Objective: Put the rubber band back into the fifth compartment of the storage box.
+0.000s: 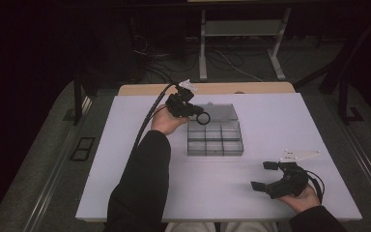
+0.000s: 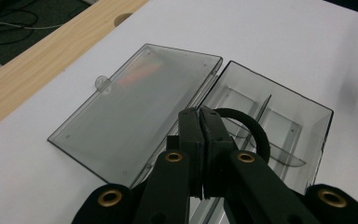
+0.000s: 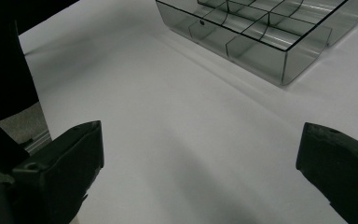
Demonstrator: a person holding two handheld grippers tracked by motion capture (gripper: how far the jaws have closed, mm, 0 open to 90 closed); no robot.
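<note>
Smoky grey clear box, black ring, black grippers, white table, pale wood edge, dark sleeves.

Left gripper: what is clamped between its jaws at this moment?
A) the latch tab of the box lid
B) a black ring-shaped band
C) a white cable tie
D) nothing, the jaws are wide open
B: in the left gripper view the left gripper has its jaws pressed together on a black ring-shaped band, held over the open clear compartment box.
</note>
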